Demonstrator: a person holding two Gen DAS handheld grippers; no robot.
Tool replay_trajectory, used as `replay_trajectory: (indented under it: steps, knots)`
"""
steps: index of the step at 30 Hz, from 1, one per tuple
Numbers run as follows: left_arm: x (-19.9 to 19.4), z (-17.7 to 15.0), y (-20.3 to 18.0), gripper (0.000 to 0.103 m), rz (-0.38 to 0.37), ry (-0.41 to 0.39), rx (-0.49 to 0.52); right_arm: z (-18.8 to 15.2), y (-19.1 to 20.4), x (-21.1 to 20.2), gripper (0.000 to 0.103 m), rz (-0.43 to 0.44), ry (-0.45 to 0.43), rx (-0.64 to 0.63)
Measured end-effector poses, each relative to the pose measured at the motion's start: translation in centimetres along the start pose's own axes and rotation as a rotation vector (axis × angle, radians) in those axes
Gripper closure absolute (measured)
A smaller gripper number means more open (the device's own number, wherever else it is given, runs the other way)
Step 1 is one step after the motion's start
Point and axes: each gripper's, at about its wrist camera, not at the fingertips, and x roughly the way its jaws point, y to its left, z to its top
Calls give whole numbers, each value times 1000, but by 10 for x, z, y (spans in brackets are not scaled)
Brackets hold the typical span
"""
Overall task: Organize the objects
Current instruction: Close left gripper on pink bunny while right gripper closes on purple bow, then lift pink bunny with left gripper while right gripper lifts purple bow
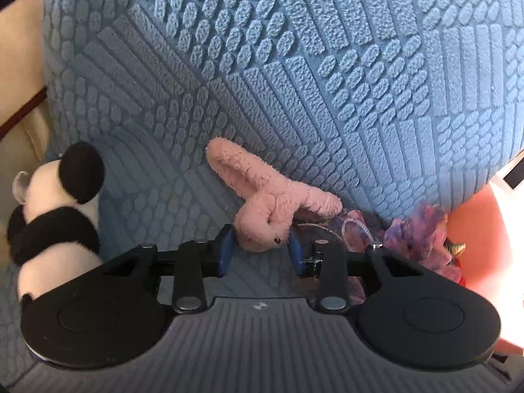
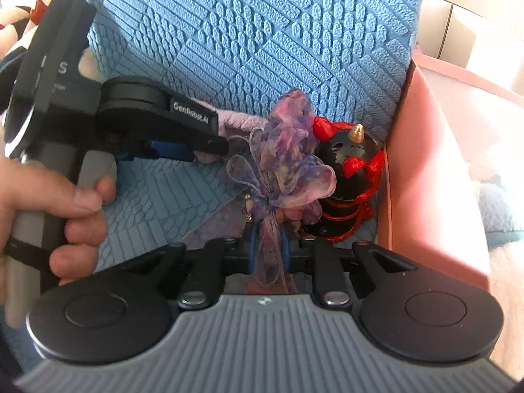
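One pink bunny (image 1: 268, 209), one panda (image 1: 55, 203), one ribbon bow (image 2: 288, 160), one black figurine (image 2: 350, 177).

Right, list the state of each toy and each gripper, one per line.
left gripper: shut on pink bunny
right gripper: shut on purple ribbon bow
panda plush: lying free on the blue cushion
black and red figurine: upright, ungripped

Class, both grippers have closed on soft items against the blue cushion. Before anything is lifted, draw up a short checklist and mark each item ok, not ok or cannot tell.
1. Left gripper shut on pink plush bunny: ok.
2. Right gripper shut on purple ribbon bow: ok.
3. Bow free of black and red horned figure beside it: cannot tell.
4. Panda plush apart from left gripper's fingers: ok.
5. Destination visible: not ok.
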Motion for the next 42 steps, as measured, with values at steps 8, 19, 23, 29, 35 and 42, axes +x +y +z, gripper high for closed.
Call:
replay_trajectory:
  steps: [8,19,23,29,35,42]
  knots:
    - [-24,-8,1,63,-16,-7,-14,-1,2,-16,86,20,-13,8]
    - [-71,-48,5,63,14,5,-68,0,6,-43,86,66,-24,56]
    - [-94,-44,15,63,3,-2,-82,-5,-1,-55,86,136,4,136]
    - [-141,-70,29,63,-15,-7,-115,-15,0,-74,86,174,3,169]
    - [-155,-91,32,68,-8,-1,-113,-44,-1,-80,86,173,51,257]
    - [-152,-99,32,67,-10,29,-103,-66,-5,-84,84,155,82,276]
